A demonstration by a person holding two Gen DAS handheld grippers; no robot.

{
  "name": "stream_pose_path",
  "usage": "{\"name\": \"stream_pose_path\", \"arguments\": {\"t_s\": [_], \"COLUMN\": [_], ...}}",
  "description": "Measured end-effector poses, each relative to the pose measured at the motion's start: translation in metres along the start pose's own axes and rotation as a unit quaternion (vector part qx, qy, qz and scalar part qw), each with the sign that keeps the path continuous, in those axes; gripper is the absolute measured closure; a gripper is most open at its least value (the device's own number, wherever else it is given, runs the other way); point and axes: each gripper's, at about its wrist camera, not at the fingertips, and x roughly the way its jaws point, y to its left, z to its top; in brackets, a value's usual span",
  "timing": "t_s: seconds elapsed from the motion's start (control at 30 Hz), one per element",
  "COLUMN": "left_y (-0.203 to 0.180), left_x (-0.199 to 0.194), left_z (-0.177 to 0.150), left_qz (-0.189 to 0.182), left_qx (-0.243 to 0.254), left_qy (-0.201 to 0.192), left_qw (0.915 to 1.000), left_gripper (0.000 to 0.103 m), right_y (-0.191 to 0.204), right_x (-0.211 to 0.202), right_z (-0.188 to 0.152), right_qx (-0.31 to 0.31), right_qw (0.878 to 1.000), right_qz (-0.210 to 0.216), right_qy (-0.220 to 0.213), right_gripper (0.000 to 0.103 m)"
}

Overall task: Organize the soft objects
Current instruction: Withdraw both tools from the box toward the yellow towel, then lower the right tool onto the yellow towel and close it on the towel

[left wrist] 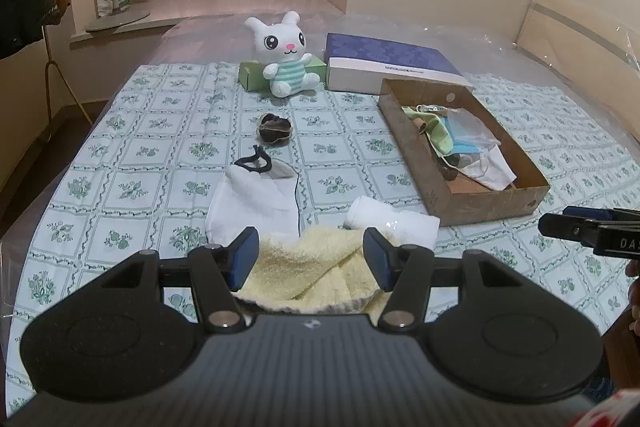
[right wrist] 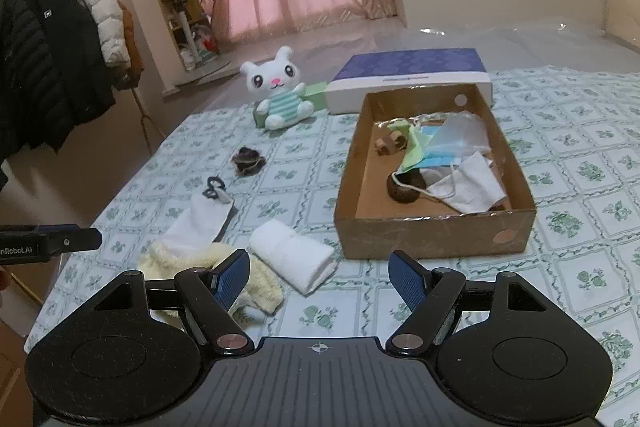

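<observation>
My left gripper [left wrist: 311,251] is open, its jaws on either side of a pale yellow towel [left wrist: 316,267] on the patterned bedsheet. A rolled white towel [left wrist: 394,221] and a white sock [left wrist: 252,201] lie just beyond it. My right gripper [right wrist: 320,273] is open and empty, above the sheet beside the rolled white towel [right wrist: 294,253] and the yellow towel [right wrist: 256,271]. A cardboard box [right wrist: 432,231] holds face masks [right wrist: 452,163] and small items. A dark scrunchie [left wrist: 275,129] and a plush bunny [left wrist: 286,55] sit farther off.
A purple-and-white flat box [left wrist: 384,63] and a green carton [left wrist: 250,75] stand behind the bunny. A black hair tie [left wrist: 252,163] lies at the sock's top. Coats on a rack [right wrist: 52,47] hang left of the bed. A headboard [left wrist: 580,39] is at right.
</observation>
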Motion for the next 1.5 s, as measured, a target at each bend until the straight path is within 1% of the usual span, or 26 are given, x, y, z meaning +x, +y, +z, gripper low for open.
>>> {"name": "stream_pose_path", "arguments": {"t_s": [0.3, 0.43, 0.63, 0.73, 0.97, 1.3, 1.5], "left_y": [0.005, 0.008, 0.008, 0.009, 0.012, 0.022, 0.031], "left_x": [0.003, 0.008, 0.019, 0.026, 0.036, 0.051, 0.059], "left_z": [-0.013, -0.022, -0.034, -0.039, -0.041, -0.044, -0.048], "left_qz": [0.012, 0.019, 0.020, 0.022, 0.024, 0.027, 0.029], "left_qx": [0.005, 0.009, 0.022, 0.021, 0.016, 0.004, -0.006], "left_qy": [0.014, 0.027, 0.050, 0.065, 0.080, 0.099, 0.109], "left_qw": [0.9998, 0.9994, 0.9983, 0.9975, 0.9964, 0.9947, 0.9936], "left_gripper": [0.049, 0.049, 0.049, 0.049, 0.049, 0.049, 0.049], "right_y": [0.012, 0.017, 0.023, 0.025, 0.034, 0.066, 0.081], "right_x": [0.014, 0.023, 0.037, 0.041, 0.054, 0.081, 0.102], "right_z": [-0.009, -0.016, -0.025, -0.028, -0.032, -0.028, -0.026], "right_qx": [-0.009, -0.011, -0.015, -0.020, -0.034, -0.079, -0.099], "right_qw": [1.000, 0.999, 0.998, 0.998, 0.996, 0.992, 0.989], "right_qz": [0.012, 0.015, 0.018, 0.020, 0.032, 0.066, 0.076], "right_qy": [0.025, 0.040, 0.059, 0.063, 0.074, 0.078, 0.085], "right_gripper": [0.027, 0.027, 0.027, 0.027, 0.027, 0.027, 0.027]}}
